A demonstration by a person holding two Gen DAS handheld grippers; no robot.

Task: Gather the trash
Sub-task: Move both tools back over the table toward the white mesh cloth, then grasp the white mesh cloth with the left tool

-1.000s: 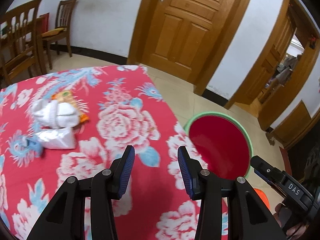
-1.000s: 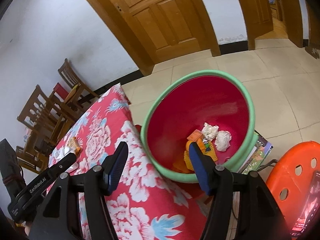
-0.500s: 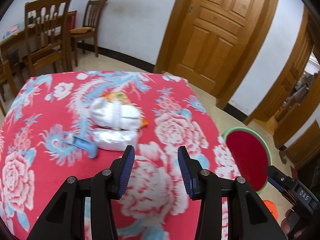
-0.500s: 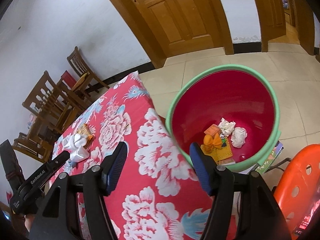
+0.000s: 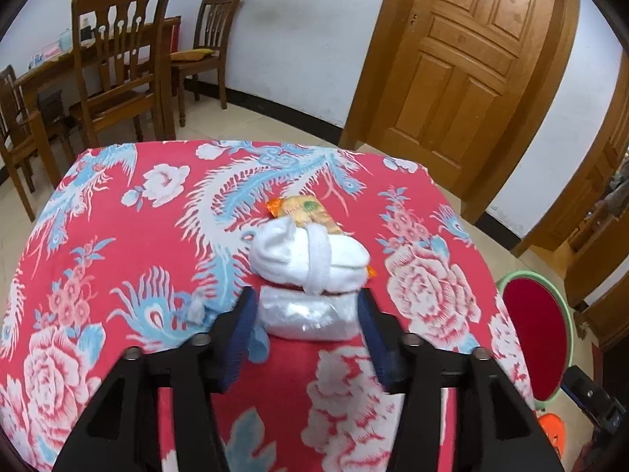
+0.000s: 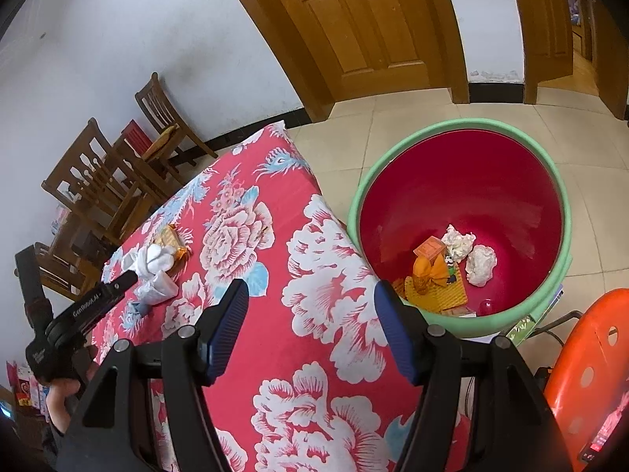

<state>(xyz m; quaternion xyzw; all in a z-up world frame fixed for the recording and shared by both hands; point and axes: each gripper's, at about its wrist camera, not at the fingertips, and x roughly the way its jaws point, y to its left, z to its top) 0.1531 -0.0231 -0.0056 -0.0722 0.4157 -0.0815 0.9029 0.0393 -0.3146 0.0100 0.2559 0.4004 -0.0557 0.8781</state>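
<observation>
Left gripper advanced, jaws opening astride plastic packet, not gripping.

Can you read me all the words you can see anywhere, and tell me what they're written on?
"GenRobot.AI": on the side of the left gripper, seen from the right wrist camera.
Snack wrapper on the table: printed with a green mark, too blurred to read.
Orange packets in the bin: print too small to read.
Nothing else is readable.

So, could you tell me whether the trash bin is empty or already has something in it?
Partly filled: the bin holds crumpled white paper, orange wrappers and a small box at its bottom, well below the rim.
</observation>
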